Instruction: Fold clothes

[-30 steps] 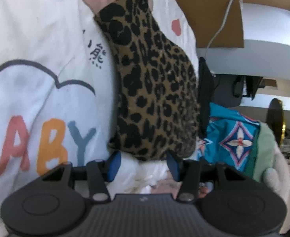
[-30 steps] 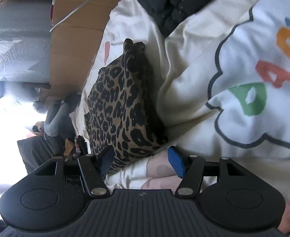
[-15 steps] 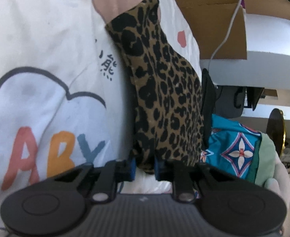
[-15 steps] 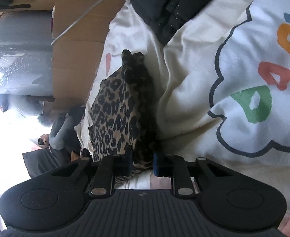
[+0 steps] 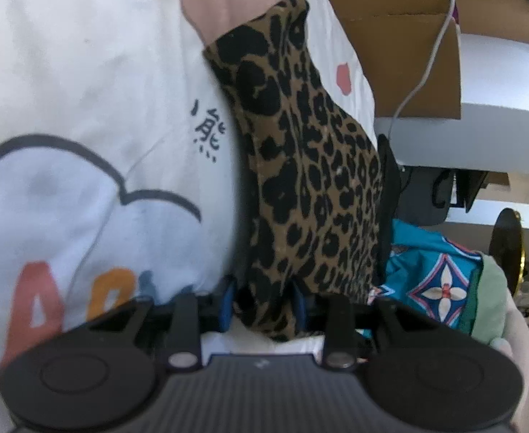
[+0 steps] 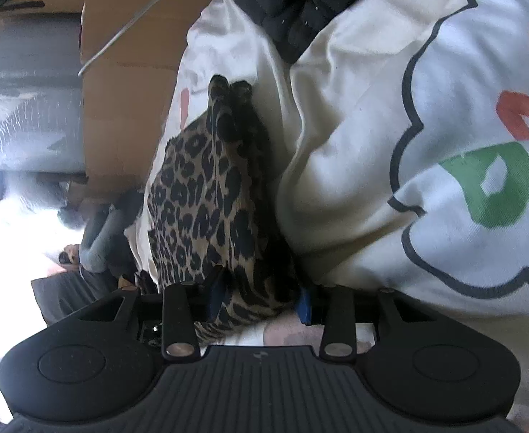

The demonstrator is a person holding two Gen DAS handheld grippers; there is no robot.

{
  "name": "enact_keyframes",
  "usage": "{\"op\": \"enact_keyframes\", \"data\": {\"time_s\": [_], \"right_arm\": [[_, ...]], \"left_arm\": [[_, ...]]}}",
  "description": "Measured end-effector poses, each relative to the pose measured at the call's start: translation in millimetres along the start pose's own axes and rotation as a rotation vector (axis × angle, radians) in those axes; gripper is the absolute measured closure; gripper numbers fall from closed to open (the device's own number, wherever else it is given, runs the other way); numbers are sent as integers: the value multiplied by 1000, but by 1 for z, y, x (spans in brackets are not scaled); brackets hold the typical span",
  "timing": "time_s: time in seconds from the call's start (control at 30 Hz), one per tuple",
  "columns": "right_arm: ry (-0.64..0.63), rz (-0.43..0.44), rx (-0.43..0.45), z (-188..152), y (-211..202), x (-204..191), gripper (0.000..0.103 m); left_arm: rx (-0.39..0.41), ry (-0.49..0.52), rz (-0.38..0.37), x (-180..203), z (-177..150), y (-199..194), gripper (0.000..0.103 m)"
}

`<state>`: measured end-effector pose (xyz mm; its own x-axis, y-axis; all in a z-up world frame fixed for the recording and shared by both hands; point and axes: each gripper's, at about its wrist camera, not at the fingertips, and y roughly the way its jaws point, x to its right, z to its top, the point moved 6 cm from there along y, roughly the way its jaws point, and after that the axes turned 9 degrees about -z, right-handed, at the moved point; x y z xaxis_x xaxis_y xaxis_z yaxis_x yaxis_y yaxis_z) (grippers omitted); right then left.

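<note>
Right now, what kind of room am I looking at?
Probably a lived-in bedroom or spare room: a printed quilt spread like bedding, a leopard-print garment on it, and a cardboard box behind.

Both wrist views are daylit and bend strongly toward the edges, fisheye-fashion. In the right wrist view a blown-out white glare [image 6: 8,238] fills the left side, so light seems to enter from there; detail around it is lost. The leopard-print garment [image 6: 206,195] throws a dark shadow along its right flank. The left wrist view is softer, with the letters on the white printed bedding [image 5: 66,166] smeared near the bottom.
</note>
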<state>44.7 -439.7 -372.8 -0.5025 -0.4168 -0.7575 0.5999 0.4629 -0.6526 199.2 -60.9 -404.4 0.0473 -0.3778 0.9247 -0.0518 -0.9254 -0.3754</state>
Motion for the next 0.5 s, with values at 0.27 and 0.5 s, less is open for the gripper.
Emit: {"op": "enact_keyframes", "data": {"time_s": [0.27, 0.5], "right_arm": [[-42, 13, 6, -2, -5, -12, 91], [-34, 40, -36, -15, -8, -21, 91]], "left_arm": [[-10, 63, 9, 18, -3, -3, 96], [-3, 75, 15, 27, -7, -26, 97]]}}
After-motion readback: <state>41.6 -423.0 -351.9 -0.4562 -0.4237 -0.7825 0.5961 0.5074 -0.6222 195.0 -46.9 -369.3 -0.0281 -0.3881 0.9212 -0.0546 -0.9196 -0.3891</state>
